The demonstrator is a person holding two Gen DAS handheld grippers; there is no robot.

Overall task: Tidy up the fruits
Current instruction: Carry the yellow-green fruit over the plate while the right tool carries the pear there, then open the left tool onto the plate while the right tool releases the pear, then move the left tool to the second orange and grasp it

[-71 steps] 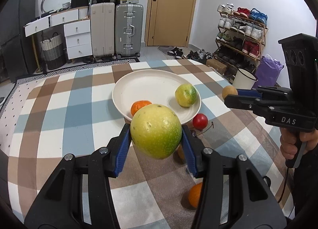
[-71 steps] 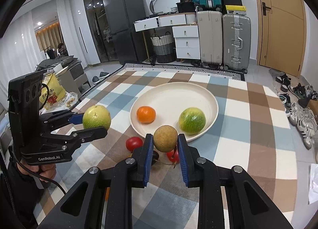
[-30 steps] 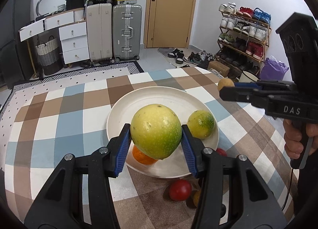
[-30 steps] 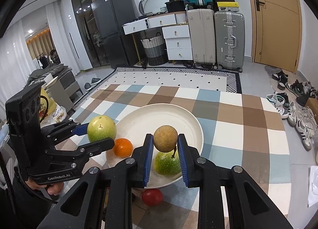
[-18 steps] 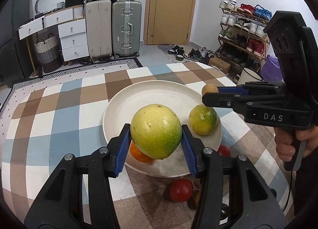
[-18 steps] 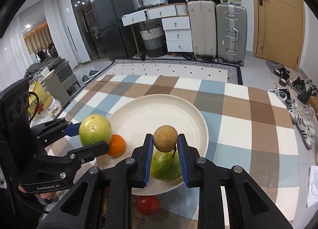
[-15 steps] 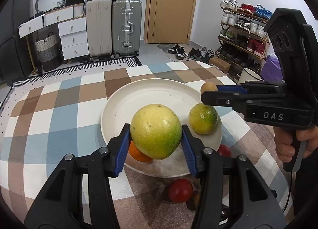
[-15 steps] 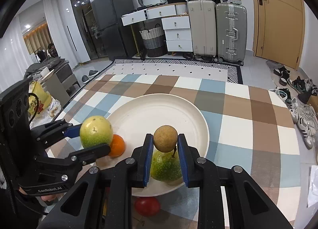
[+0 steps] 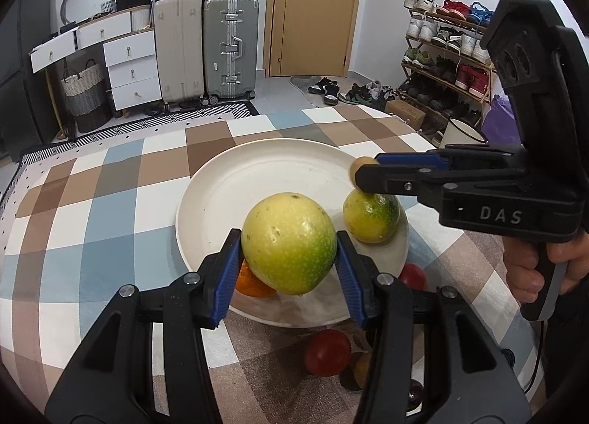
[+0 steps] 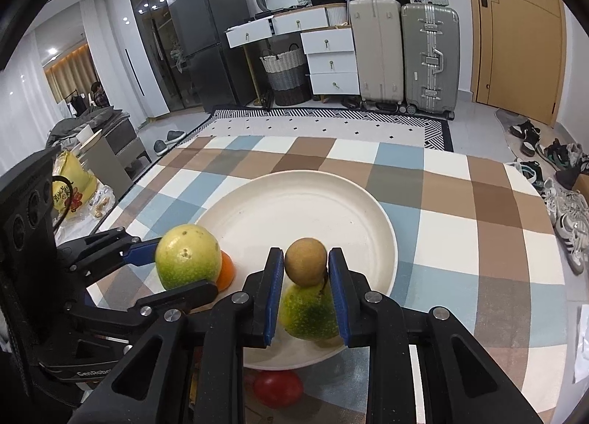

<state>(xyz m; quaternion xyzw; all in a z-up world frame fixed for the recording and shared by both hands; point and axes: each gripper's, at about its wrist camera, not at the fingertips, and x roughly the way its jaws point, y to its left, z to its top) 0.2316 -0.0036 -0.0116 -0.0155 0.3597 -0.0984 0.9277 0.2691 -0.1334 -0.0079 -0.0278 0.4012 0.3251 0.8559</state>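
Observation:
My left gripper (image 9: 288, 238) is shut on a large yellow-green fruit (image 9: 287, 258) just above the near rim of the white plate (image 9: 221, 195). My right gripper (image 10: 305, 254) holds a small brown round fruit (image 10: 305, 262) between its blue pads, and its jaws are opening. It hovers just over a green-yellow citrus (image 10: 309, 309) lying on the plate (image 10: 294, 210). An orange (image 10: 226, 273) sits on the plate, partly hidden behind the large fruit (image 10: 186, 258). In the left wrist view the right gripper (image 9: 362, 175) reaches in from the right, a hand on its handle.
Red tomatoes (image 9: 327, 352) (image 9: 414, 276) lie on the checked tablecloth just in front of the plate, one also in the right wrist view (image 10: 278, 389). The far half of the plate is bare. Suitcases, drawers and a shoe rack stand beyond the table.
My right gripper has come down over the plate with the brown fruit, now just above the green-yellow citrus. My left gripper has stayed put with the large fruit.

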